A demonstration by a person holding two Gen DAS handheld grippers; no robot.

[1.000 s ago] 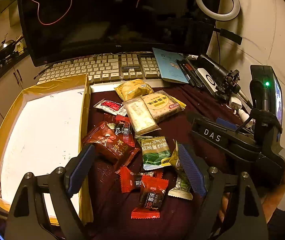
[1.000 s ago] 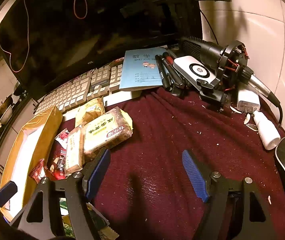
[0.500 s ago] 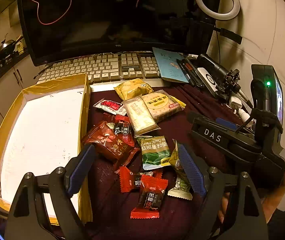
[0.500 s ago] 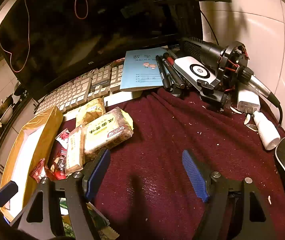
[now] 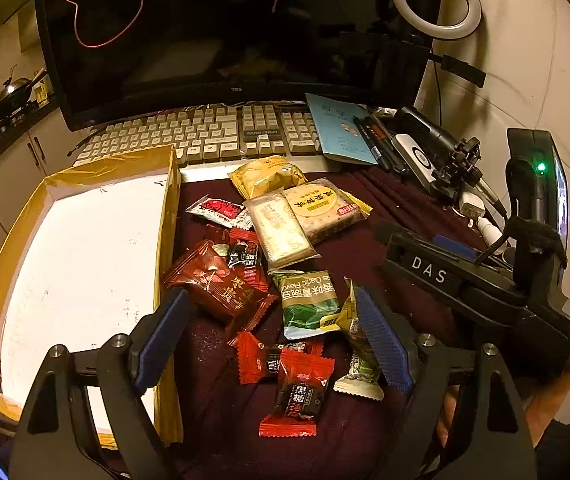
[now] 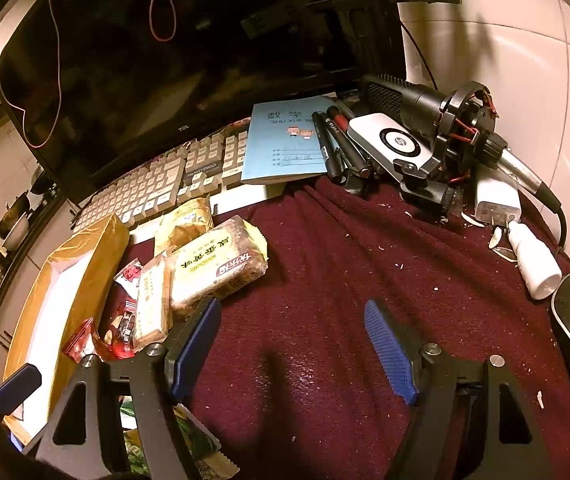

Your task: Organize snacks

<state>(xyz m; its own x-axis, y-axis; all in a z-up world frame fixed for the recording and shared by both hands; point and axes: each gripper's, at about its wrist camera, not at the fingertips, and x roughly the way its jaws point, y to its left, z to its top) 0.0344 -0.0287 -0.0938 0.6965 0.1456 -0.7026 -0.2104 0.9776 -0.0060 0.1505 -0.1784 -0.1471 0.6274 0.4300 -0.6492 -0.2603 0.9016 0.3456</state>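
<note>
The left gripper [image 5: 269, 332] is hovering with its jaws spread wide and gripping nothing, over the near end of the snack pile on the maroon cloth [image 5: 365, 248]. Between its fingers are lying red candy packets [image 5: 299, 384], with a green garlic-flavour pack [image 5: 309, 300] and a dark red pouch [image 5: 221, 280] just beyond. Farther on, cracker packs [image 5: 321, 208] and a yellow pack [image 5: 265, 176] are sitting toward the keyboard [image 5: 189, 140]. The right gripper [image 6: 291, 346] is likewise hanging released over bare cloth right of the pile. The cardboard box [image 5: 167, 240] along the cloth's left edge is showing only its white floor, so sorting looks barely begun: every visible snack is waiting outside.
</note>
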